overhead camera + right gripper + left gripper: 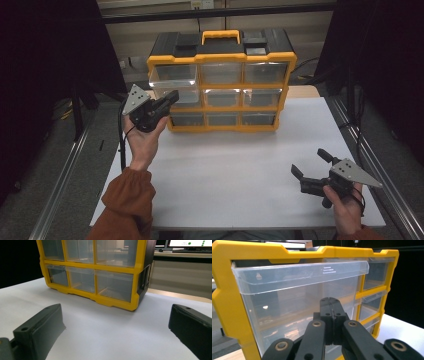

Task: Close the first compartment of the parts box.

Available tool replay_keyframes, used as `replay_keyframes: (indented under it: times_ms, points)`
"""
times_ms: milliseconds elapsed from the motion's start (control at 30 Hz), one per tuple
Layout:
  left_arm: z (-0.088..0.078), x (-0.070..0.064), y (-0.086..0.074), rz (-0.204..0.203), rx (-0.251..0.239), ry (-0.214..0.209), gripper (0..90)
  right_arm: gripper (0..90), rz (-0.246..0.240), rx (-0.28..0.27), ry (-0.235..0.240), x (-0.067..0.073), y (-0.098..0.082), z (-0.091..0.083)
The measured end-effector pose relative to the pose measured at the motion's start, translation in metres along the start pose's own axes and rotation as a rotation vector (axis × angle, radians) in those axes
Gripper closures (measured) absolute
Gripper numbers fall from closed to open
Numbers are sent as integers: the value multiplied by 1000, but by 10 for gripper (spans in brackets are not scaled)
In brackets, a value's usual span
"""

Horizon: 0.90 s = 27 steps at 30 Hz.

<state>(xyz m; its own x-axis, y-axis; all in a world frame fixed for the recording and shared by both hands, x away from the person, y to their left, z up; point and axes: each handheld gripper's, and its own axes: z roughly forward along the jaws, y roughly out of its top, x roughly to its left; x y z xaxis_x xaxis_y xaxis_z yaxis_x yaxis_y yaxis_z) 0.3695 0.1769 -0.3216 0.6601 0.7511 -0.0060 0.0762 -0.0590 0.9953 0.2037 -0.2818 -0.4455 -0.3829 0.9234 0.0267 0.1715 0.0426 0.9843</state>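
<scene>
Left gripper (172,96): jaws clenched, empty, at the pulled-out clear plastic top-left drawer (172,76) of the yellow-and-black 9-drawer organiser (222,58). Right gripper (309,162): jaws spread wide, empty, over bare white tabletop (225,170) well before the organiser.

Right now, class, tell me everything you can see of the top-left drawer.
The top-left drawer is clear plastic with a lipped handle along its top edge. It sits in the yellow-framed cabinet, pulled partway out in front of its neighbours. It looks empty. The left gripper, jaws shut, is close by its front; whether they touch cannot be told.
</scene>
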Motion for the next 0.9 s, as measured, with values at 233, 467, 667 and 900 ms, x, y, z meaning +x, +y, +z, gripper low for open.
replay_keyframes:
  times_ms: [233, 467, 667, 900]
  points:
    - [2, 1, 0, -3, -2, 1, 900, 0, 2, 1, -1, 1, 0, 0]
    - [4, 3, -1, 0, -2, 1, 900, 0, 3, -2, -4, 0, 0, 0]
    - [6, 4, -1, 1, 0, 10, 900, 0, 1, -3, -3, 0, 0, 0]
    - [8, 5, -1, 4, 0, 13, 900, 0, 1, -3, -1, 0, 0, 0]
